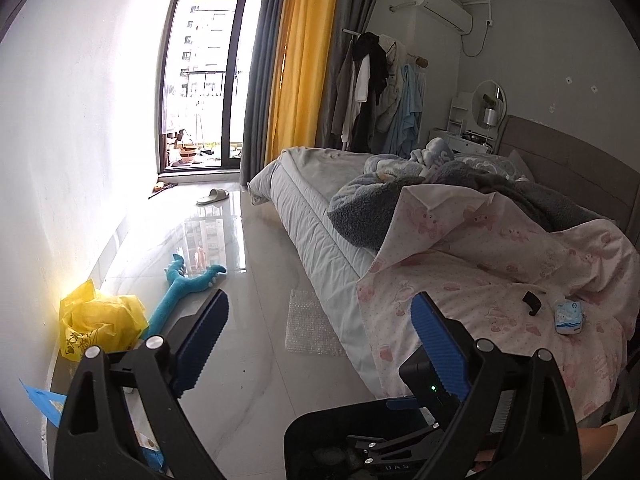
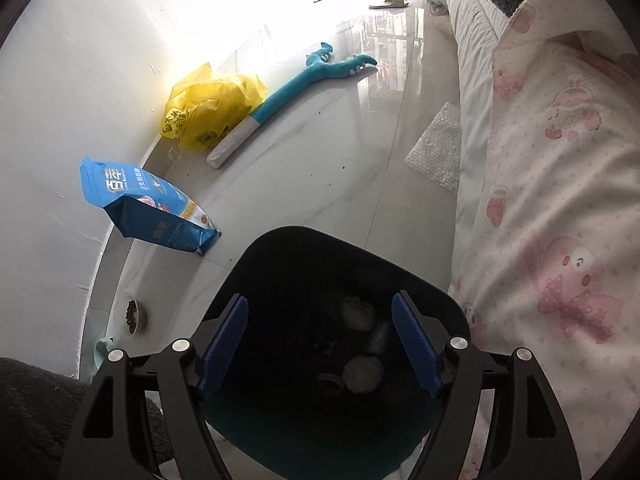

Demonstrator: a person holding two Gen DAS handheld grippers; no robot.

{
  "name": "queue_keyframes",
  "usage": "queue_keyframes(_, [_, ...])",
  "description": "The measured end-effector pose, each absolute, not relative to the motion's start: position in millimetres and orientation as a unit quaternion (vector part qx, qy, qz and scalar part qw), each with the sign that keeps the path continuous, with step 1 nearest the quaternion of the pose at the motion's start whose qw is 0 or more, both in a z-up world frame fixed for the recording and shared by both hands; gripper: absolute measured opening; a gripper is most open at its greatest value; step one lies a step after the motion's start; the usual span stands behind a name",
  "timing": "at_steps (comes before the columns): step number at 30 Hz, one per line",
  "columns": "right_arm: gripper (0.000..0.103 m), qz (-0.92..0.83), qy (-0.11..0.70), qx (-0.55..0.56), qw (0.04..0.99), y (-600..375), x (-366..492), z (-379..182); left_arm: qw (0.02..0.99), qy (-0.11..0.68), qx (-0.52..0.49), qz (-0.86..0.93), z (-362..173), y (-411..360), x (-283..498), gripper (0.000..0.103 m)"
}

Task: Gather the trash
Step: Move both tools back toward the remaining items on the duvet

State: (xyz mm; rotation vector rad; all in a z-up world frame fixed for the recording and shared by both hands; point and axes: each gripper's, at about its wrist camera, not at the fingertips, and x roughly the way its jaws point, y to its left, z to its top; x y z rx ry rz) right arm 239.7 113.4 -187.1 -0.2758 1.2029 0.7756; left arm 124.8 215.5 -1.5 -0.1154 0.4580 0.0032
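left wrist view: left gripper point(image 1: 316, 344) fingers spread wide, holding nothing, above the floor beside the bed's edge point(image 1: 320, 248). right wrist view: right gripper point(image 2: 320, 344) fingers apart and empty over the black bin point(image 2: 280, 248); crumpled white trash point(image 2: 357, 313) lies inside it.

A lived-in home bedroom. Ahead and right of the tool lies an unmade bed point(image 1: 320, 216) with a pink quilt point(image 1: 500, 280); beyond it hang clothes point(image 1: 372, 88) on a rack beside yellow curtains point(image 1: 304, 60), a balcony door point(image 1: 208, 64) and a wall air conditioner point(image 1: 440, 10). A slipper point(image 1: 212, 197) sits on the glossy floor point(image 1: 248, 320).
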Motion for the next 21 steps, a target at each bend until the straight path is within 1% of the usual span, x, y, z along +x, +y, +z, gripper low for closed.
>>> queue_keyframes(6, [0.079,0.366,0.527,-0.111,0.759,94.4,237.6,-161.5,0.975,0.212,-0.070,-0.008,14.1,204.2,127.0,0.095])
queue_keyframes(12, [0.080,0.370,0.475,-0.119,0.790,69.2,235.4,-123.5,0.978,0.200,-0.051,-0.016,28.0,181.8,127.3,0.095])
queue_keyframes(19, [0.082,0.373,0.425,-0.104,0.818,30.5,236.5,-87.0,0.977,0.206,-0.045,-0.032,26.1,152.6,139.7,0.096])
queue_keyframes(21, [0.086,0.371,0.420,-0.104,0.821,20.6,237.0,-83.1,0.975,0.212,-0.048,-0.043,23.2,142.7,146.2,0.096])
